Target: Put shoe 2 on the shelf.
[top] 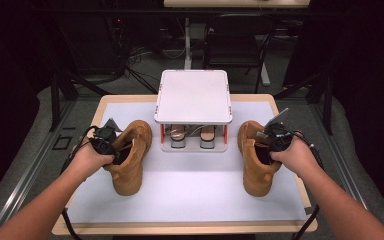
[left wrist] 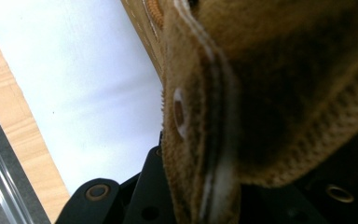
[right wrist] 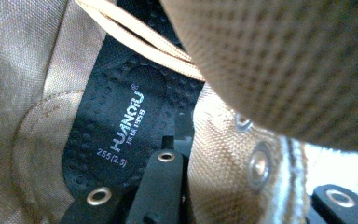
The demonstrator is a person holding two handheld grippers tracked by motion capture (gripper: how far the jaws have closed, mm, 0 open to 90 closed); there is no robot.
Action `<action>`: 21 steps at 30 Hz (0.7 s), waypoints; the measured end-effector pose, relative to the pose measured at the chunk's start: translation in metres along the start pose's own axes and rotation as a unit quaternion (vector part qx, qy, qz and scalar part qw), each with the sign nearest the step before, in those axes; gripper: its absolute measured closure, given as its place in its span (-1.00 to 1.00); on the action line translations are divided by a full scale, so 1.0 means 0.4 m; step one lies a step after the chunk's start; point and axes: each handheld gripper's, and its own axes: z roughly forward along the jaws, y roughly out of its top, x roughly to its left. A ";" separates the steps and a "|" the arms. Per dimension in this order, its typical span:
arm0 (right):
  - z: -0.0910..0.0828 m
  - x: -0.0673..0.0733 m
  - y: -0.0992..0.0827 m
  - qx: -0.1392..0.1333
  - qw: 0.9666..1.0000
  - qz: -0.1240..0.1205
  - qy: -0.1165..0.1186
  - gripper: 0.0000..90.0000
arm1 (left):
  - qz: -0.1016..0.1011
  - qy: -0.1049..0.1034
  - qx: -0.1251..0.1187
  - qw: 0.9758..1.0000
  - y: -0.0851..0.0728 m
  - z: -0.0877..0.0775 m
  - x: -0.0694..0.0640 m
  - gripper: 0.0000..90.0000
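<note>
Two tan suede boots stand on the white mat. My left gripper is shut on the left boot at its collar. In the left gripper view the boot's side wall runs down between the black jaws of that gripper. My right gripper is shut on the right boot at its opening. One jaw of the right gripper reaches inside over the black insole, the other sits outside, and the eyelet wall is pinched between them.
A white-topped low shoe rack stands at the back middle of the table, between the boots, with a pair of sandals under it. The wooden table edge runs along the front. A dark chair and cables lie beyond the table.
</note>
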 end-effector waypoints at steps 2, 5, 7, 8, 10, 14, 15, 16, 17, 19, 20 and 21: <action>0.000 0.000 -0.001 -0.001 1.000 0.002 0.000 0.90 | -0.002 0.001 0.000 1.000 0.000 0.000 -0.001 0.89; 0.002 -0.001 -0.002 -0.005 1.000 0.011 0.000 0.89 | -0.005 0.000 -0.001 1.000 0.000 0.000 0.000 0.90; -0.001 -0.005 0.001 0.004 1.000 0.008 0.001 0.88 | -0.004 -0.002 -0.002 1.000 -0.001 0.000 0.002 0.89; -0.001 -0.004 0.000 0.004 1.000 0.006 0.000 0.87 | -0.002 -0.002 -0.004 1.000 -0.001 0.000 0.003 0.90; -0.001 -0.004 0.001 0.006 1.000 -0.002 0.000 0.86 | -0.004 -0.006 -0.004 1.000 -0.002 0.000 0.007 0.90; -0.001 0.002 0.001 0.003 1.000 -0.006 -0.007 0.83 | -0.003 -0.005 -0.003 1.000 0.000 -0.001 0.005 0.89; -0.003 0.002 0.002 0.007 1.000 -0.011 -0.010 0.83 | -0.003 -0.005 -0.001 1.000 0.001 -0.001 0.004 0.89; 0.000 0.005 0.001 -0.001 1.000 -0.007 -0.011 0.83 | -0.003 -0.006 -0.001 1.000 0.001 -0.001 0.003 0.89; -0.003 0.005 0.003 0.007 1.000 -0.017 -0.011 0.84 | -0.003 -0.005 -0.001 1.000 0.001 -0.001 0.003 0.89; 0.000 0.004 0.000 -0.003 1.000 -0.011 -0.006 0.86 | -0.002 -0.007 -0.002 1.000 0.001 -0.001 0.005 0.89; -0.001 -0.001 0.001 0.002 1.000 -0.011 0.001 0.87 | -0.003 -0.008 -0.002 1.000 0.001 -0.002 0.006 0.89; 0.001 -0.004 -0.001 -0.004 1.000 -0.004 0.006 0.88 | -0.004 -0.009 -0.003 1.000 0.001 -0.001 0.007 0.89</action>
